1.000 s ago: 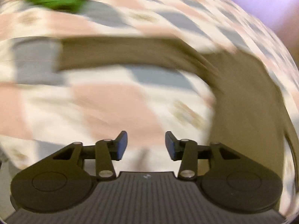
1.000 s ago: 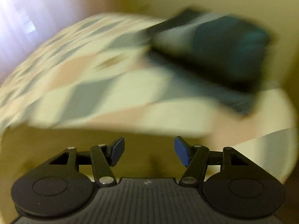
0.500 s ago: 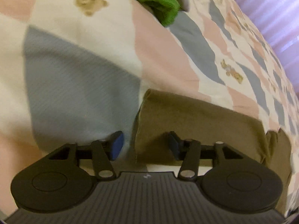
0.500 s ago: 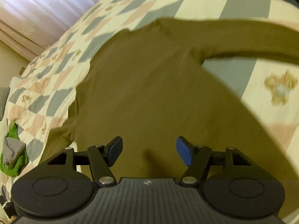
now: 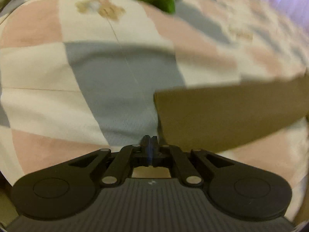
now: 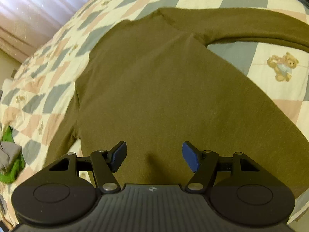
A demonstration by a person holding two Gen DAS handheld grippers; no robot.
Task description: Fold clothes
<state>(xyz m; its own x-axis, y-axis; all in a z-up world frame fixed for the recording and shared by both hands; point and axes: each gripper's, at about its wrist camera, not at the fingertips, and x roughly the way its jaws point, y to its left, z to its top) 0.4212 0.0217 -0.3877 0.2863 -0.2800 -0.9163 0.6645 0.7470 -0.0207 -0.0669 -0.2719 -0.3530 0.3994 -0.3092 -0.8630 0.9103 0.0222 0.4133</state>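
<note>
The olive long-sleeve shirt (image 6: 154,89) lies flat on the quilted bed (image 6: 280,89). The left gripper (image 5: 149,145) is closed beside its sleeve cuff (image 5: 222,116); whether it caught cloth, I cannot tell. The right gripper (image 6: 154,156) stands wide above the shirt. An empty pinch would leave the sleeve unfolded.

There was one olive shirt (image 6: 154,81), one green garment (image 6: 11,166), one grey garment (image 6: 8,152), one quilt (image 6: 280,9), two tongs: left (image 5: 148,145), right (image 6: 154,157).
</note>
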